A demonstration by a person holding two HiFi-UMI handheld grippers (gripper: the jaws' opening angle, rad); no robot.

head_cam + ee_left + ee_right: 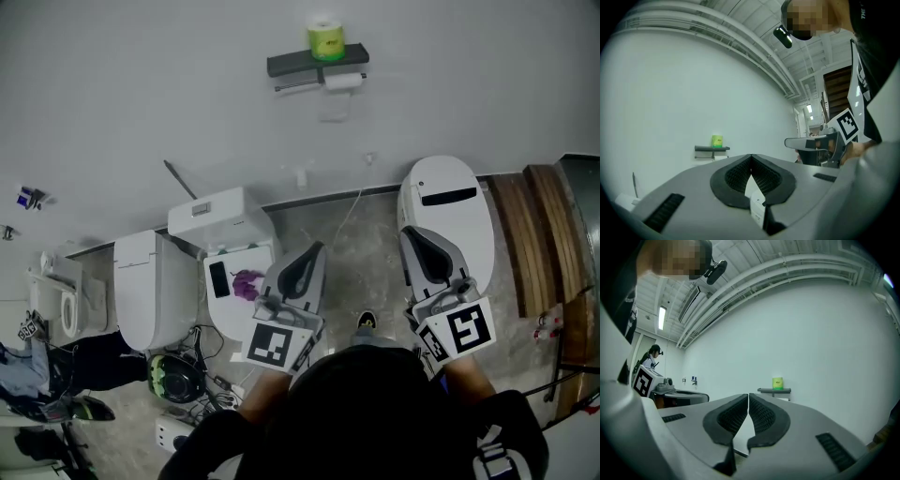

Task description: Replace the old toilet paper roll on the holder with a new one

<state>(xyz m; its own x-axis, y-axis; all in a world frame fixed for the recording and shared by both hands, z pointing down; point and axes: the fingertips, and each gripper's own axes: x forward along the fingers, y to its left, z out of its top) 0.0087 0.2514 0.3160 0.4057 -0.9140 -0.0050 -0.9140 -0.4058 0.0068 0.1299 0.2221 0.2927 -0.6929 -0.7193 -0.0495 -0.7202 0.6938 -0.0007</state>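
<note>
Closed and empty, the left hand-held gripper (312, 255) and right hand-held gripper (412, 239) should approach the top-centre holder (317, 64) squarely, opening one before its old roll (344, 82).

Grey left gripper (314, 248) and right gripper (411, 232), black ribbed pads (761, 416). White, black-patterned marker cubes (273, 344) toward 6 o'clock. Black sleeves (511, 422).

No writing is legible. The label on the green roll (325, 39), upper centre on the shelf (317, 63), is too small; the marker cube (468, 328) at lower right bears only a square pattern.
</note>
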